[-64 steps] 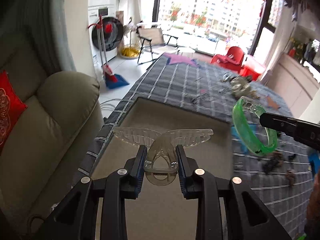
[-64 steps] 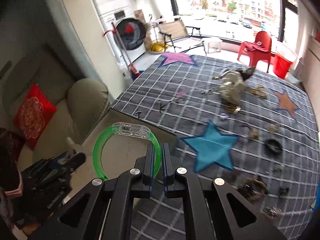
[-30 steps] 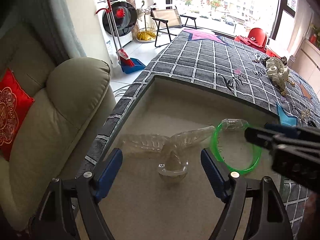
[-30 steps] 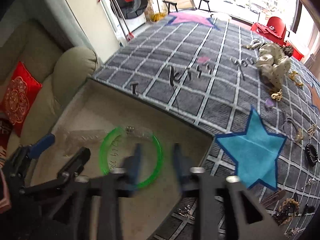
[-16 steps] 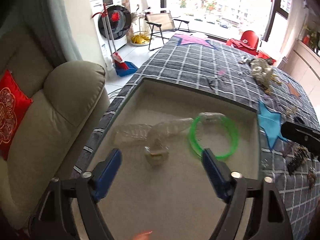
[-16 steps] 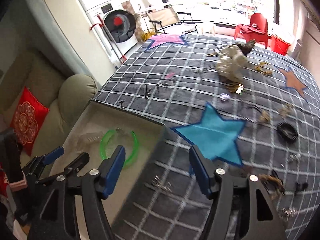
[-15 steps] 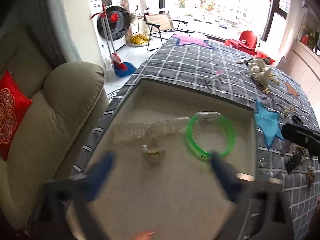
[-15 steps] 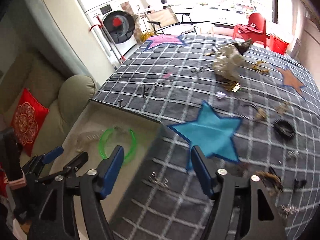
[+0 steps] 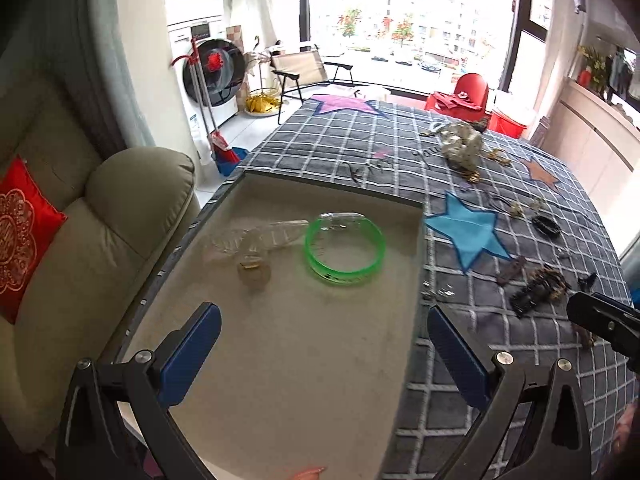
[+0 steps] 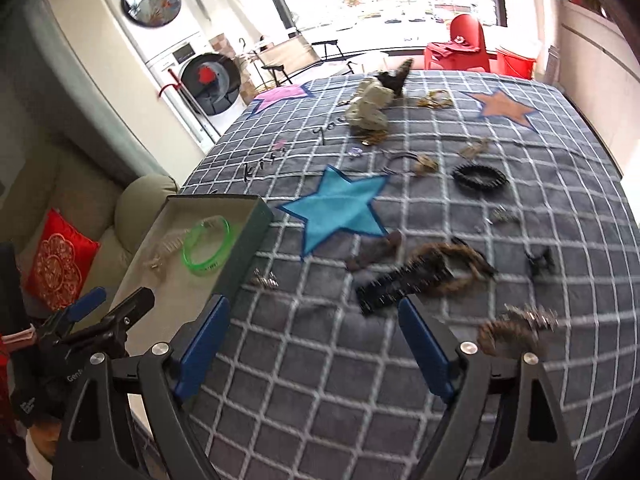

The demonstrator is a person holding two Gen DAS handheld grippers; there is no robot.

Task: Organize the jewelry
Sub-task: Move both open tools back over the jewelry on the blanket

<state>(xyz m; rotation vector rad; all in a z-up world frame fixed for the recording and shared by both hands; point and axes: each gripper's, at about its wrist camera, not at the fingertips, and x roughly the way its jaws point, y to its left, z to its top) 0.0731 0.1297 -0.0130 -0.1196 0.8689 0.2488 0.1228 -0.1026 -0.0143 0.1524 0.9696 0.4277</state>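
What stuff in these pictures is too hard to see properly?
- Right wrist view: the dark comb-like clip and the brown furry piece are smeared by motion blur.
- Left wrist view: the right gripper is cut off by the right edge.
- Left wrist view: the black print on the green bracelet is too small to read.
- Left wrist view: the clear hair clip blends into the beige tray.
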